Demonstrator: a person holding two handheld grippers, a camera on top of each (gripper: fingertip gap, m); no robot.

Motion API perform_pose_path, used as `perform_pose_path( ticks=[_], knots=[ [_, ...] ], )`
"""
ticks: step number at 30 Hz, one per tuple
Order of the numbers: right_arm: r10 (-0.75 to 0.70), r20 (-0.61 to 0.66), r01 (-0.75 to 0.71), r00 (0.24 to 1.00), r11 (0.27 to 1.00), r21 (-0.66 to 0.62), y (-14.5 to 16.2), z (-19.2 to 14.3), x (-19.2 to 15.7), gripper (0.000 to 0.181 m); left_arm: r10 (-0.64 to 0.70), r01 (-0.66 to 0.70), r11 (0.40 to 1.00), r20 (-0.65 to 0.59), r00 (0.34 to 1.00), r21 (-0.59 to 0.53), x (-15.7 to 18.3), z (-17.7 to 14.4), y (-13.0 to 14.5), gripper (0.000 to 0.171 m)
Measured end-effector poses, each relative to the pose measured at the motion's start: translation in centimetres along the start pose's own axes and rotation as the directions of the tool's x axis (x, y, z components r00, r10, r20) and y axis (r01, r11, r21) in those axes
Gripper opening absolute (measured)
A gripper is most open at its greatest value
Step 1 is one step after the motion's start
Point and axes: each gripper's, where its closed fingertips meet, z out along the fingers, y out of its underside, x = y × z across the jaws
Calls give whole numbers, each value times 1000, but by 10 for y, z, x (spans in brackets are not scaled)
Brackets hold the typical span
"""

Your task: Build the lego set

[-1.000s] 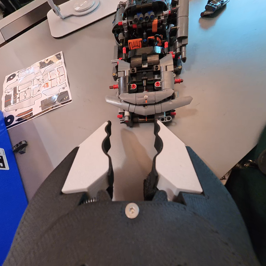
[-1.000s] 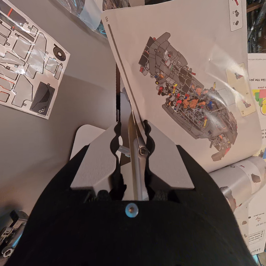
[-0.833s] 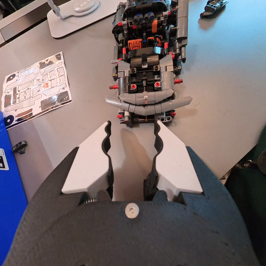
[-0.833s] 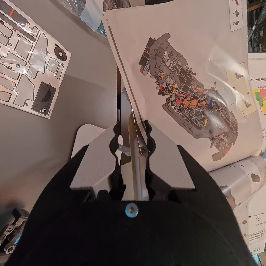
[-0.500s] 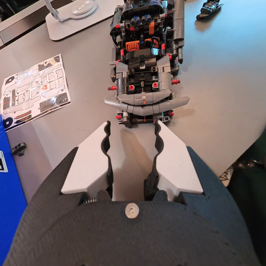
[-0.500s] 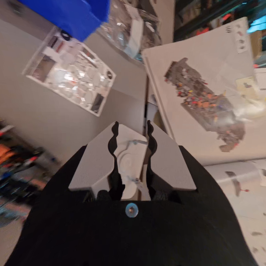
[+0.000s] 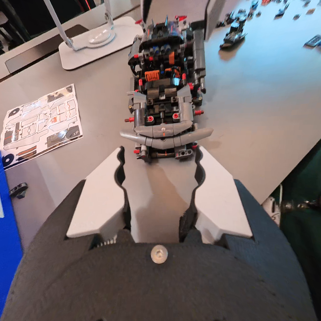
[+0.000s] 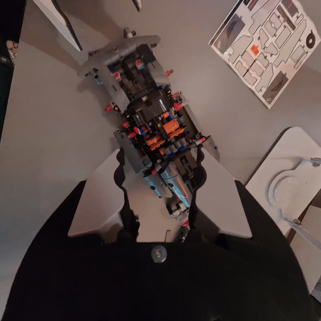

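Left wrist view: the left gripper (image 7: 159, 154) gapes empty just short of the lego car's (image 7: 165, 104) grey nose on the desk (image 7: 251, 104). Right wrist view: the right gripper (image 8: 159, 156), spread wide, straddles its tail (contact unclear); probably bracing the car, so both need closing gently

Sticker sheet (image 7: 40, 118) left of lego car (image 7: 165, 97) on table (image 7: 251, 107)

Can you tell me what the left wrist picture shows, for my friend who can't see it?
An open, empty gripper points at a half-built grey and black lego car standing on a grey table, its curved grey bumper nearest. A sticker sheet lies to the left, and a white stand base sits farther back.
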Motion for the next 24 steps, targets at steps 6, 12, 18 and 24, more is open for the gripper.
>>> perform_pose_path(
  ticks=[6, 12, 18, 24],
  knots=[
    [32, 1, -32, 999, 999, -21, 19, 8, -9, 86, 11, -10, 1000, 36, 999, -22, 3, 12, -6, 107],
    [41, -47, -43, 998, 998, -35, 27, 14, -3, 87, -1, 4, 999, 48, 999, -52, 0, 22, -6, 110],
    [63, -79, -65, 995, 998, -18, 29, 14, 6, 82, -8, 11, 999, 70, 998, -52, -12, 23, -5, 106],
    [70, -111, -73, 991, 997, -19, 29, 16, 11, 79, -28, 32, 998, 65, 997, -59, -20, 26, -4, 103]
  ],
)
